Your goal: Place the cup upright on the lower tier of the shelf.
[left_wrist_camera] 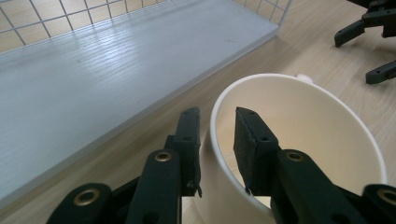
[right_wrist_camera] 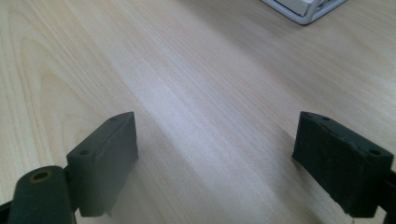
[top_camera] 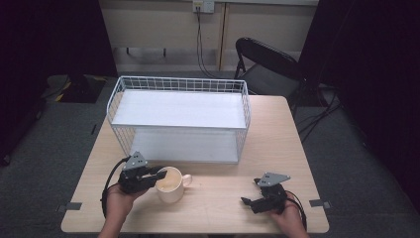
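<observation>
Upright mug (top_camera: pixel 170 188), handle seemingly rightward

The mug (left_wrist_camera: pixel 299 140) is cut off by the lower edge in the left gripper view; its handle (left_wrist_camera: pixel 303 77) is mostly hidden behind the rim.

Wire rack (top_camera: pixel 181 119) — folding chair (top_camera: pixel 265 62) behind.

Light wooden table (top_camera: pixel 277 144), pale grain, rounded corners, grey floor all round. White wire rack (top_camera: pixel 179 119) sits on far half, two white shelf boards, lower one resting on tabletop. Cream mug (top_camera: pixel 171 185) stands upright on near left part, just in front of rack, handle pointing right. Near right part bare wood.
</observation>
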`<state>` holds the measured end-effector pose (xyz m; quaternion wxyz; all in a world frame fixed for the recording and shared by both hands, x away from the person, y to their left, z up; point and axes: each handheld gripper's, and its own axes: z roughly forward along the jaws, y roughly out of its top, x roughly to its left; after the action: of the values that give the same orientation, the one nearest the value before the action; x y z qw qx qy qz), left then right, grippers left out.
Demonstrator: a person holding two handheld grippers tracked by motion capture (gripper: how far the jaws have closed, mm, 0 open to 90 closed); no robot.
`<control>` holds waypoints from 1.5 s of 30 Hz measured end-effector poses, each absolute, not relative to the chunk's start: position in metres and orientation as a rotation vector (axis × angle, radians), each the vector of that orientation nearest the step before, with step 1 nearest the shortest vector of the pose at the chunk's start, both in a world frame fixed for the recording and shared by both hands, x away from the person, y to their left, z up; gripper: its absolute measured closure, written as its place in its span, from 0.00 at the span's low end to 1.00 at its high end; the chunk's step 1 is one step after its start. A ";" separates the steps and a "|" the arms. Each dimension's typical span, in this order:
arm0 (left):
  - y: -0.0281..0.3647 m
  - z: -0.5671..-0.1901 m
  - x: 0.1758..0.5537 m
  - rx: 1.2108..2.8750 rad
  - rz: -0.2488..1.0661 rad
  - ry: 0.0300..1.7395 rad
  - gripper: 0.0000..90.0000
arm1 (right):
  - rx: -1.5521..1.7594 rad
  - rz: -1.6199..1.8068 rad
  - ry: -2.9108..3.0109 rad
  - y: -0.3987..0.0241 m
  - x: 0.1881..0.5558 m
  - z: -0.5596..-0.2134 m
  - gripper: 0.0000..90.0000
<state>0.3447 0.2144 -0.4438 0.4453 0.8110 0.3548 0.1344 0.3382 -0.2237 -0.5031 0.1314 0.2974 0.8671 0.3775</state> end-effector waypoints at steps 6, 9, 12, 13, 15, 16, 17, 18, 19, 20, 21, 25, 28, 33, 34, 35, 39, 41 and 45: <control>0.212 -0.446 0.345 2.029 0.340 0.879 0.82 | 0.864 1.096 2.517 -0.224 0.338 -0.503 0.14; 0.212 -0.446 0.344 2.022 0.342 0.882 0.83 | 0.865 1.096 2.518 -0.224 0.338 -0.503 0.14; 0.211 -0.446 0.344 2.026 0.350 0.880 0.86 | 0.865 1.096 2.517 -0.224 0.338 -0.503 0.14; 0.211 -0.446 0.344 2.032 0.357 0.870 0.88 | 0.865 1.096 2.517 -0.224 0.338 -0.503 0.14; 0.211 -0.446 0.344 2.040 0.364 0.859 0.88 | 0.864 1.096 2.517 -0.224 0.338 -0.503 0.14; 0.212 -0.446 0.344 2.037 0.361 0.861 0.88 | 0.865 1.096 2.517 -0.224 0.338 -0.503 0.14; 0.211 -0.446 0.344 2.036 0.356 0.865 0.88 | 0.865 1.096 2.517 -0.224 0.338 -0.503 0.14; 0.212 -0.445 0.344 2.040 0.361 0.862 0.88 | 0.865 1.096 2.517 -0.224 0.338 -0.503 0.14; 0.211 -0.445 0.343 2.043 0.365 0.862 0.89 | 0.865 1.096 2.517 -0.224 0.338 -0.503 0.14; 0.211 -0.445 0.343 2.043 0.365 0.862 0.89 | 0.865 1.096 2.517 -0.224 0.338 -0.503 0.14; 0.210 -0.444 0.343 2.057 0.381 0.849 0.89 | 0.865 1.096 2.517 -0.224 0.338 -0.503 0.14; 0.208 -0.444 0.342 2.075 0.411 0.833 0.90 | 0.865 1.096 2.517 -0.224 0.338 -0.503 0.14; 0.206 -0.443 0.341 2.090 0.445 0.825 0.90 | 0.863 1.096 2.517 -0.224 0.338 -0.503 0.14; 0.207 -0.442 0.340 2.085 0.455 0.825 0.91 | 0.865 1.096 2.517 -0.224 0.338 -0.503 0.14; 0.207 -0.442 0.339 2.090 0.460 0.819 0.91 | 0.865 1.096 2.517 -0.224 0.338 -0.503 0.14; 0.207 -0.442 0.339 2.090 0.460 0.819 0.91 | 0.865 1.096 2.517 -0.224 0.338 -0.503 0.14; 0.210 -0.440 0.338 2.061 0.480 0.847 0.91 | 0.865 1.096 2.518 -0.224 0.338 -0.503 0.14; 0.211 -0.439 0.338 2.044 0.466 0.865 0.91 | 0.865 1.096 2.517 -0.224 0.338 -0.503 0.14; 0.214 -0.434 0.338 2.018 0.452 0.886 0.91 | 0.865 1.096 2.518 -0.224 0.338 -0.503 0.14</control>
<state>0.3384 0.2145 -0.4344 0.4311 0.8094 0.3552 0.1814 0.3382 -0.2237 -0.5030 0.1311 0.2978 0.8670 0.3775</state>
